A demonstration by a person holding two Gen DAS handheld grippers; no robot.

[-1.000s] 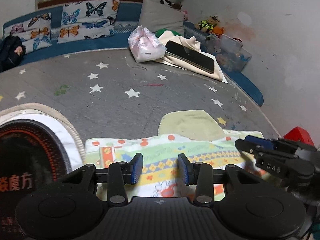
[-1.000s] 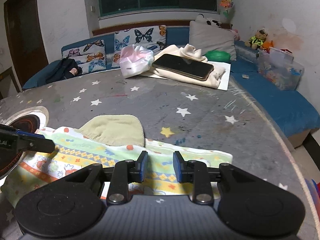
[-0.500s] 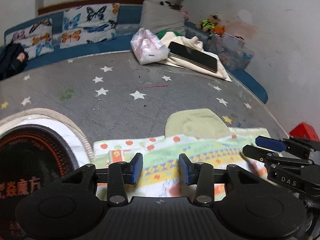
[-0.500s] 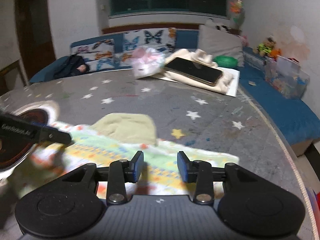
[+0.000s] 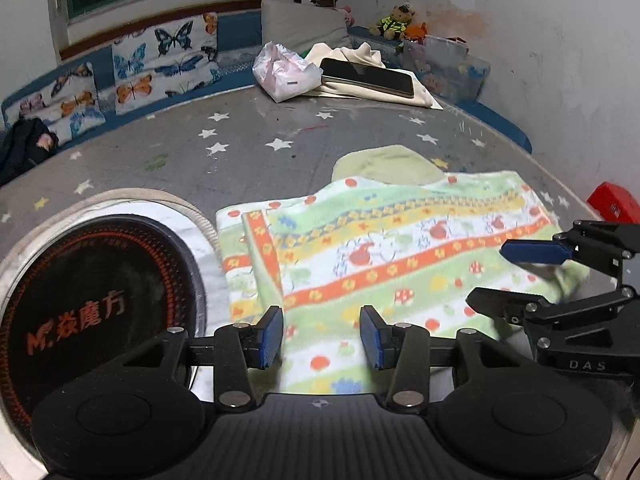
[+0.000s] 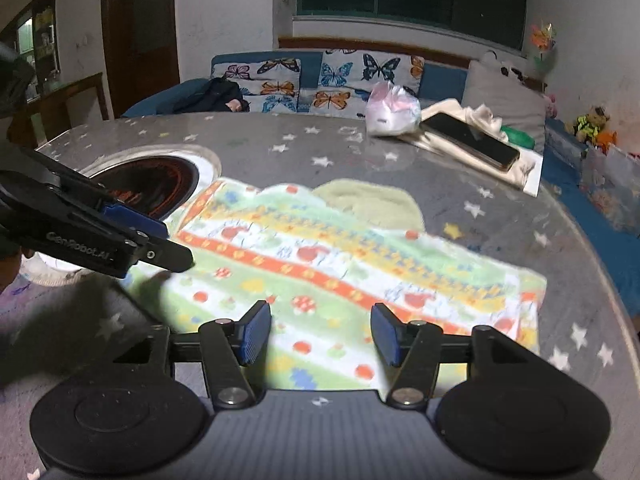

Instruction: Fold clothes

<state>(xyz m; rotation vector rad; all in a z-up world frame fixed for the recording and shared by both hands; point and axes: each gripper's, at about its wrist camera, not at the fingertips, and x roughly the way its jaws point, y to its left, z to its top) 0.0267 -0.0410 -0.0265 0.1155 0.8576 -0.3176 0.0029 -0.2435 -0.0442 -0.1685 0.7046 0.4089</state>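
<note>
Patterned cloth [image 5: 384,256]: lay flat on the grey star-printed table top [image 5: 248,160], near edge toward the cameras; bands of green, yellow and orange with flowers, mushrooms and dots; left end doubled over in a narrow fold beside the round burner.
Pale green cloth [image 5: 386,164]: peeked out from under the far edge of the patterned cloth, touching it.
Left gripper [image 5: 320,338]: hovered over the near edge of the patterned cloth, blue pads apart, jaws just widened a little; cloth seen between the pads, not pinched.
Right gripper [image 6: 320,334]: hovered over the near edge further right, jaws just opened wide; nothing gripped, cloth below and between the pads, blurred.
Right gripper in the left view: at the right end of the cloth, two fingers spread; a blurred bit of cloth edge near its lower finger, contact not clear.
Round burner [image 5: 92,300]: set in the table, dark with orange rings and lettering, just left of the cloth.
Dark phone [image 5: 366,78]: rested on a folded cream garment [image 5: 404,94] at the far side, well apart.
Plastic bag [image 5: 282,74]: just beside the cream garment.
Butterfly cushions [image 5: 164,60]: along the blue bench behind the table.
</note>
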